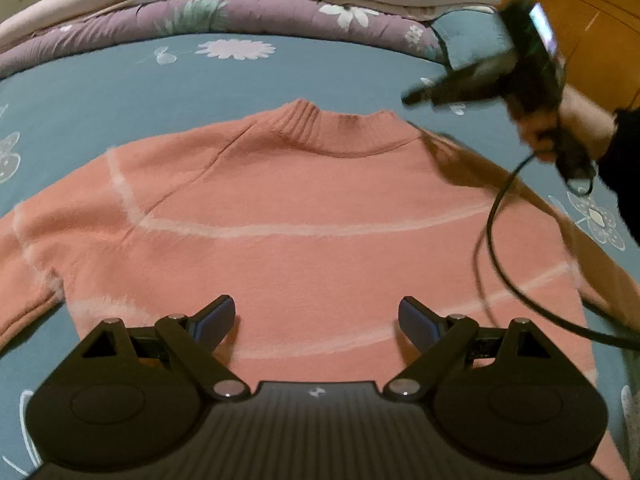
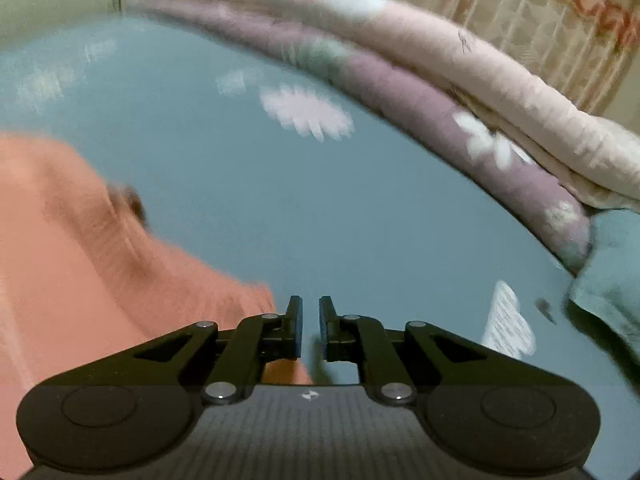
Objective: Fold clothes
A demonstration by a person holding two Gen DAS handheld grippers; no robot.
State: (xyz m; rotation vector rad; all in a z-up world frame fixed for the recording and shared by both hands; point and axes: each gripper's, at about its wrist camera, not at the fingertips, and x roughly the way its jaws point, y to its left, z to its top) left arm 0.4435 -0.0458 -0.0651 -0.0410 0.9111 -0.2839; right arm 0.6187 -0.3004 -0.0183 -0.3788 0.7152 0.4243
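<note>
Sweater (image 1: 304, 208), pink knit with pale stripes, lies spread flat on the bed (image 1: 120, 92), its ribbed collar on the far side from the left gripper (image 1: 316, 322) and its hem running under that gripper's fingers. One sleeve trails off to the left of the fingers, the other runs away to the right beneath the hanging cable. The left fingers are spread wide apart and hold nothing, hovering over the lower body of the knit. The right gripper (image 2: 310, 328) hangs above the bed just past the collar-side shoulder, its fingers drawn almost together with a narrow gap between them and nothing caught there; the pink cloth lies just left of and under its left finger. Both views of that gripper are blurred.

By its look the knit should be soft, light and limp, with a fuzzy surface that grips well but stretches and sags, so a pinch at one point would probably drag a fold after it. The firmer places to take hold seem to be the shoulder seam beside the collar and the hem corner, or the cuff of a sleeve. Spread like this, it fits either a garment laid out for folding or one opened out again
</note>
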